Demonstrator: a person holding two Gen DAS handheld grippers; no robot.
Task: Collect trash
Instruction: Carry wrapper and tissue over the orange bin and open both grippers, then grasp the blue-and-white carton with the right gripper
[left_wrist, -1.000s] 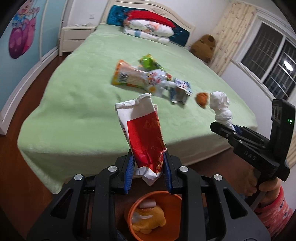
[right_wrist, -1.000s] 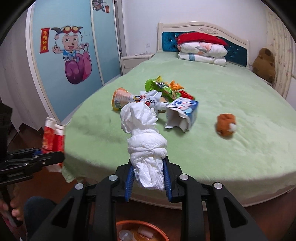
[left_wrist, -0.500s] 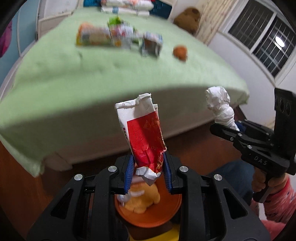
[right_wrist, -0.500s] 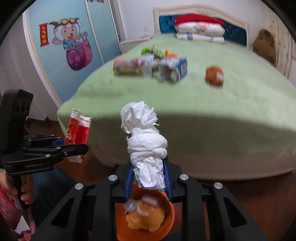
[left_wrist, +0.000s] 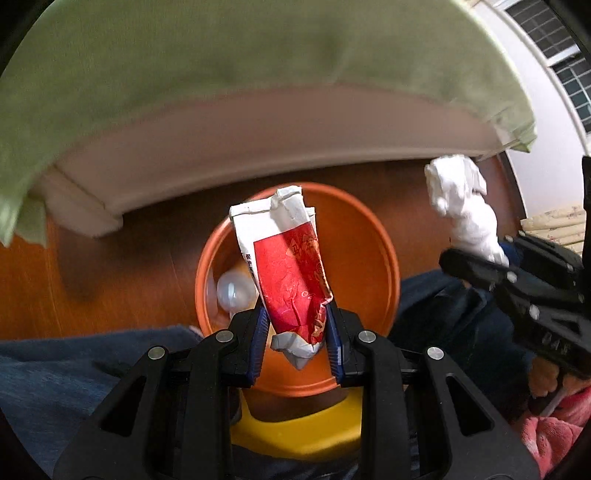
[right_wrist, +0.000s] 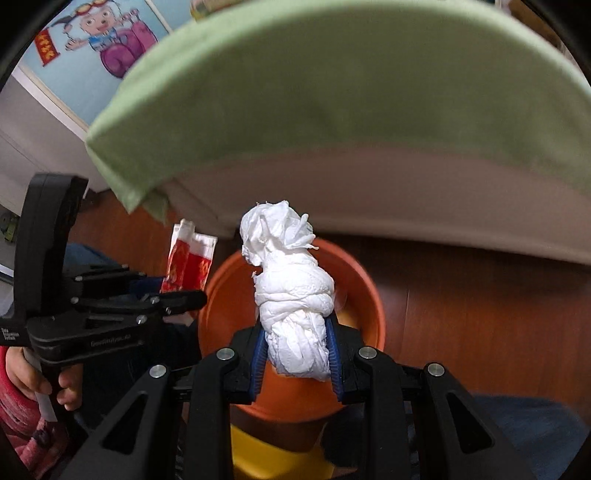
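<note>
Left wrist view: left gripper (left_wrist: 297, 341) tilted steeply down, blue pads clamped narrow on the lower end of a crumpled red-and-white wrapper (left_wrist: 286, 266), torn white top edge standing up and away from the camera. Directly beneath and behind the wrapper, an orange bin (left_wrist: 365, 258) on the dark wooden floor (left_wrist: 122, 266); inside it, at the left wall, a clear rounded plastic piece (left_wrist: 234, 290), too blurred to name further. Below the bin, a yellow shape (left_wrist: 295, 430), identity unclear. At right, right gripper (left_wrist: 476, 260) seen from the side, gripping a twisted white tissue wad (left_wrist: 461, 206) beside the bin's right rim, apart from it. Under that gripper, fingers (left_wrist: 543, 376) on the handle and a pink fuzzy sleeve (left_wrist: 554, 432). Dark blue trouser fabric (left_wrist: 55, 376) across the lower left. Along the top, green bedspread (left_wrist: 221, 66) hanging over a pale bed frame (left_wrist: 258, 129), all smeared by motion.

Right wrist view: right gripper (right_wrist: 295, 356) pointing down, pads closed tight on the bottom of the tissue wad (right_wrist: 291, 291), knotted middle and frayed top standing above the pads. Orange bin (right_wrist: 362, 295) straight below it. At left, left gripper (right_wrist: 184, 299) holding the wrapper (right_wrist: 188, 266) upright just by the bin's left rim. Hand (right_wrist: 44, 384) around its black handle. Cartoon wall picture (right_wrist: 107, 40) at upper left, green bedspread (right_wrist: 332, 92) above.
</note>
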